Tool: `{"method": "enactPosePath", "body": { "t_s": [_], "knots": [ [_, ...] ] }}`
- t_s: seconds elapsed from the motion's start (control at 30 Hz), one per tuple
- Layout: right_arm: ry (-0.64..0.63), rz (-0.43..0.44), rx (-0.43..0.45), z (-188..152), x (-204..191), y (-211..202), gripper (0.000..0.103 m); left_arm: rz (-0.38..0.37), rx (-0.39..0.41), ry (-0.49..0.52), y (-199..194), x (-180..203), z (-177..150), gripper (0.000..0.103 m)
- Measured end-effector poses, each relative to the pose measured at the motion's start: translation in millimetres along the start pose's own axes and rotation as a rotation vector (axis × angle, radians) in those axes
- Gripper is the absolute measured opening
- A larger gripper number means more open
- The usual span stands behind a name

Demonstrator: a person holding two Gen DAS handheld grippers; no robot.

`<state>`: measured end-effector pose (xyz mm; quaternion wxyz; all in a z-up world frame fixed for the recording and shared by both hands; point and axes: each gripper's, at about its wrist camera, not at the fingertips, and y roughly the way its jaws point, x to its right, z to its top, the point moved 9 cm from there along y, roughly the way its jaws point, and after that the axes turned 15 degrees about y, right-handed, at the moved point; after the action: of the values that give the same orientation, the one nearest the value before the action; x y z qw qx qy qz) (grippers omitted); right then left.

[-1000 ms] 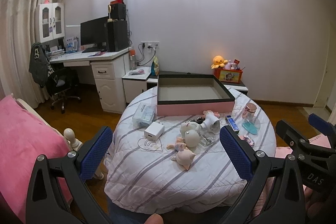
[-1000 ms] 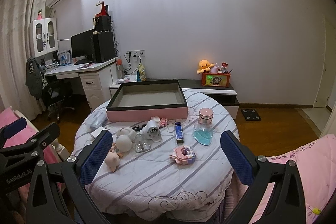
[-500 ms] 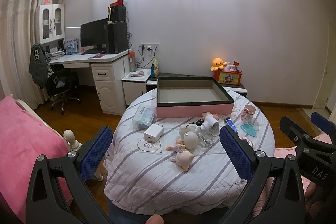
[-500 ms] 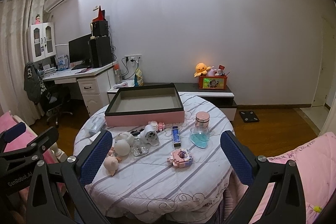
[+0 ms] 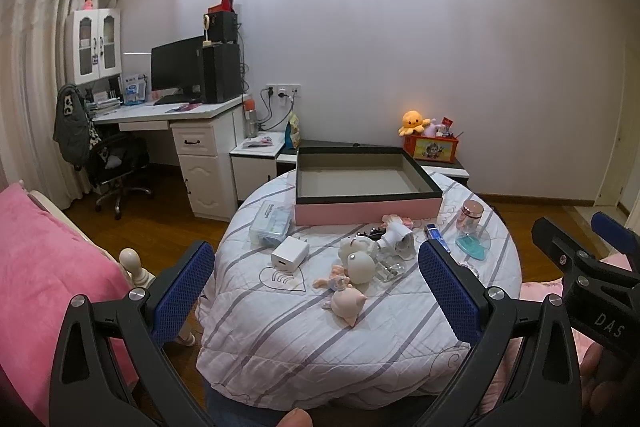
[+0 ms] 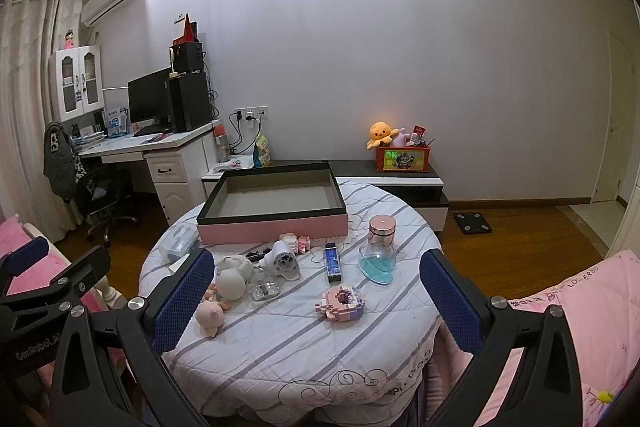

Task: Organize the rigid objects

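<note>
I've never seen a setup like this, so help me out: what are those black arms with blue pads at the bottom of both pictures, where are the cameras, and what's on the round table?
Those are two hand-held grippers, one in each of a person's hands; there is no robot. Each carries a wide-angle camera looking forward along its two fingers, so one picture comes from the left gripper and the other from the right gripper. The blue pads are the fingertips. Both grippers are open and hold nothing.

They face a round table under a striped cloth. At its far side sits a shallow pink tray, with nothing visible inside. In front lie small things: a white charger, pale figurines, a small white fan, a blue stick, a glass flask with blue liquid and a pink block model.
</note>
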<state>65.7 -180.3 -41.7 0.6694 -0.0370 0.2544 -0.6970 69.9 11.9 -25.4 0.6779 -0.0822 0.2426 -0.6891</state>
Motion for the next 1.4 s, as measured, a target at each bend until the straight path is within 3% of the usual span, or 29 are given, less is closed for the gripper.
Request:
{"method": "enactPosePath", "body": {
  "t_s": [0.7,1.4],
  "knots": [
    [0.000,-0.001,-0.002,-0.5,1.0,1.0,0.103,-0.007,0.004,0.001,0.7,4.4,1.8,0.103],
    [0.001,-0.031,-0.048,-14.6,16.7,27.1,0.103,-0.033,-0.040,-0.005,31.6,10.8,-25.8,0.103]
  ]
}}
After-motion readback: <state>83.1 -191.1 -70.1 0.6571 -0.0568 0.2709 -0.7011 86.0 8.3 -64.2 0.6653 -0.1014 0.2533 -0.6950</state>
